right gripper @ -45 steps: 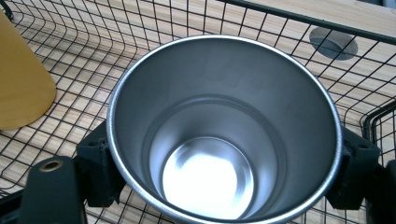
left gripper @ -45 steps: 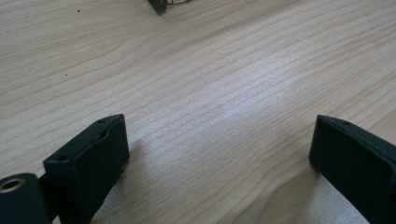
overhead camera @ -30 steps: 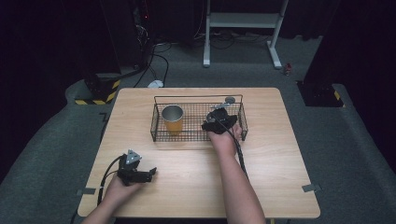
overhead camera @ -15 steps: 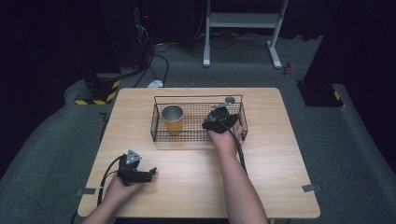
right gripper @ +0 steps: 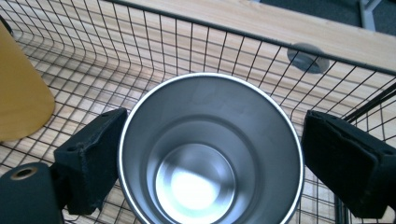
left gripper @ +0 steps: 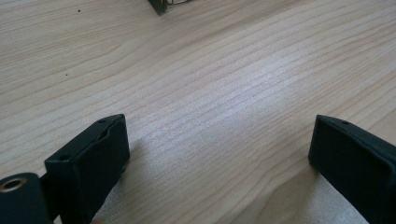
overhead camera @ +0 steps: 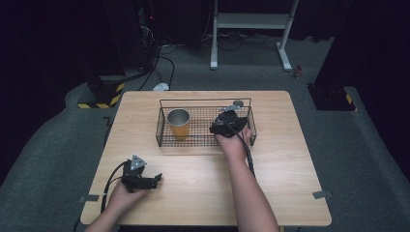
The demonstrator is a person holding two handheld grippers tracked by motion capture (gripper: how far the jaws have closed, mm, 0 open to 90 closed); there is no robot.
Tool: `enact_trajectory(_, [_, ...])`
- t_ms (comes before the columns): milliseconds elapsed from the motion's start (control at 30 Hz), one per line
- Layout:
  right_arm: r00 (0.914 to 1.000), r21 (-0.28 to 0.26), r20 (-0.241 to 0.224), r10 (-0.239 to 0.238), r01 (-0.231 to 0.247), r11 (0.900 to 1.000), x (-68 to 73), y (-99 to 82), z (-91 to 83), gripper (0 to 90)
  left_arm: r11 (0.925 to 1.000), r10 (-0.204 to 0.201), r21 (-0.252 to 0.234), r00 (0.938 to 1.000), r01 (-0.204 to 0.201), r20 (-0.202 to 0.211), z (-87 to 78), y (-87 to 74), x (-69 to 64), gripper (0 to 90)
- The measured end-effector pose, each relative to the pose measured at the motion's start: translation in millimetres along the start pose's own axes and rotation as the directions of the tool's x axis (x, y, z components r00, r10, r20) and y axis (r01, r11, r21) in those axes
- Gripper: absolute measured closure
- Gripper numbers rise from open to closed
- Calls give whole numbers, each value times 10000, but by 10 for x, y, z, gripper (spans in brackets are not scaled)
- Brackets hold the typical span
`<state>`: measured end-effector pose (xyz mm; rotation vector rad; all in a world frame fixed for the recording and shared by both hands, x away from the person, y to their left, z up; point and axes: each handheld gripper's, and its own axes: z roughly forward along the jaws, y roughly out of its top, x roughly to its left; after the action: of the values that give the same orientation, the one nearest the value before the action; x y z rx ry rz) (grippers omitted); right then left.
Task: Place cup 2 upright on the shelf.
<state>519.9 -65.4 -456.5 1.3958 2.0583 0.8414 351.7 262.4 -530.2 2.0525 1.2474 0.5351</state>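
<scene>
The shiny steel tumbler (right gripper: 208, 149) is sat between the right claw (right gripper: 210, 154)'s spread jaws, inside the black wire basket (right gripper: 154, 51). Left pad's touching, right isn't, so it should be centred before squeezing.

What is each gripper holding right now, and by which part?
The right gripper straddles a steel cup at its rim, left jaw touching; a firm grip can't be told. The left gripper holds nothing.
</scene>
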Motion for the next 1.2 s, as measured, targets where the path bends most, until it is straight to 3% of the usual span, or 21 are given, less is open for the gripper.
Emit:
enact_trajectory(567, [10000, -872, -32, -31, 29, 9962, -3, 71, -239, 89, 10000, 49, 25, 10000, -49, -4, -2, 0, 3, 56])
enact_trajectory(1000, [9973, -1394, -521, -517, 440, 9893, 129, 52, -473, 92, 10000, 53, 27, 10000, -53, -7, -2, 0, 3, 56])
enact_trajectory(1200, [9966, -1643, -569, -599, 498, 9852, 120, -14, -600, 90, 10000, 52, 27, 10000, -52, -11, -2, 0, 3, 56])
